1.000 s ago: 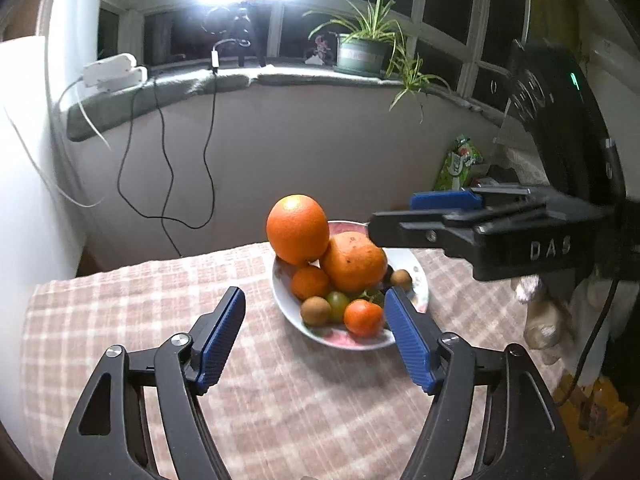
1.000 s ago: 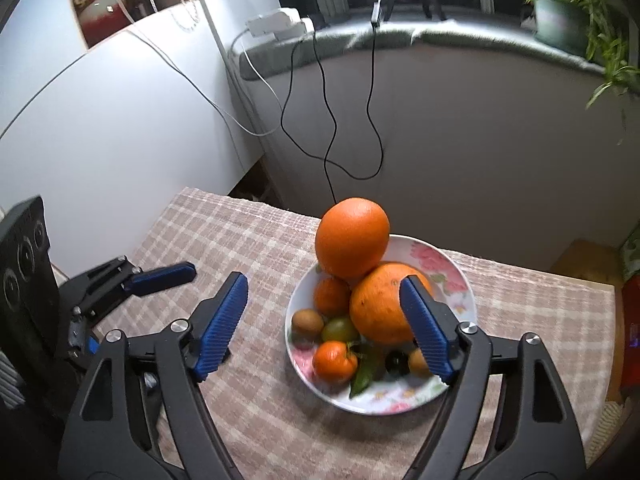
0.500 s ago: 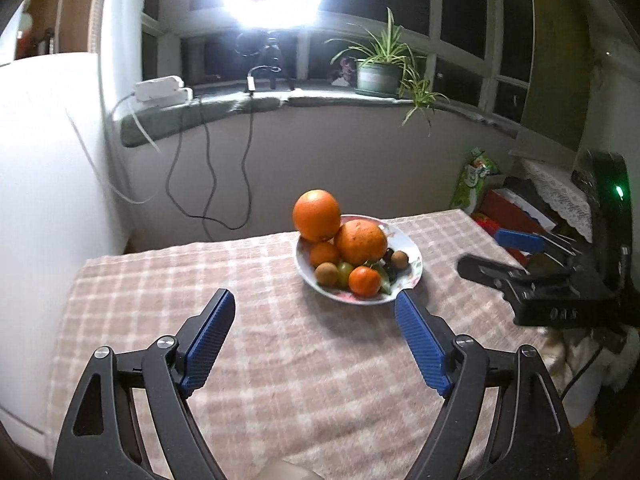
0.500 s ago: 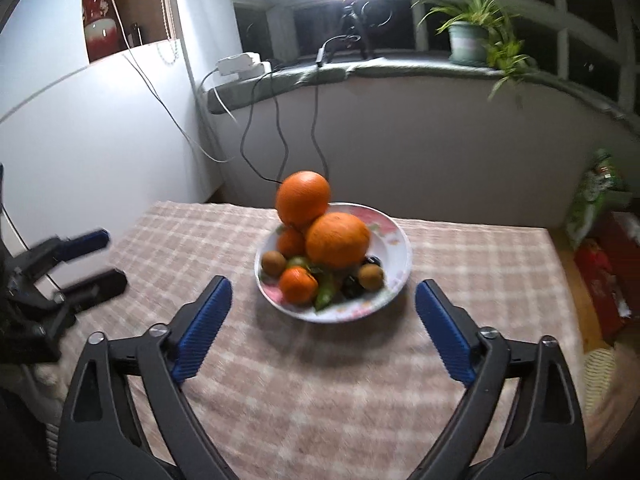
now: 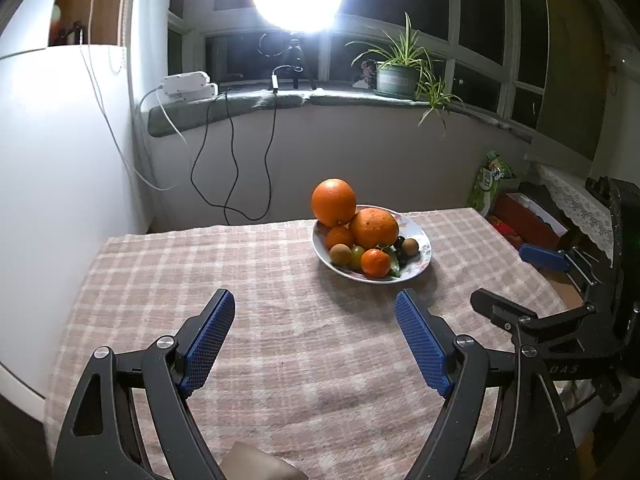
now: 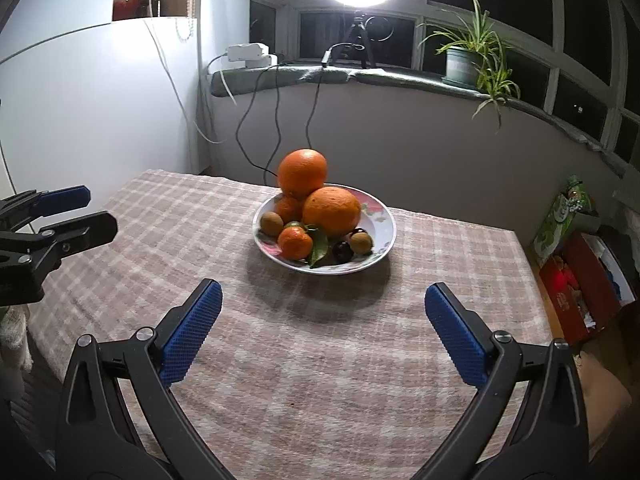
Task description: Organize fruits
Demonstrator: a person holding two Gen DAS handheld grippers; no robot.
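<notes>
**Fruit piled on the plate, both tools empty**

The task looks close to done, judging by the layout: the plate (image 6: 384,236) sits toward the far edge of the counter (image 6: 320,360), holding 2 large oranges (image 6: 303,173), smaller mandarins (image 6: 295,242), kiwis and dark fruit. No loose fruit shows on the checked cloth. The left tool (image 5: 316,340) stands wide apart, gripping nothing. The right tool (image 6: 322,330) is opening wider, nothing between its pads, well short of the plate.

Two big oranges (image 6: 303,173), one plate (image 6: 385,220)
</notes>
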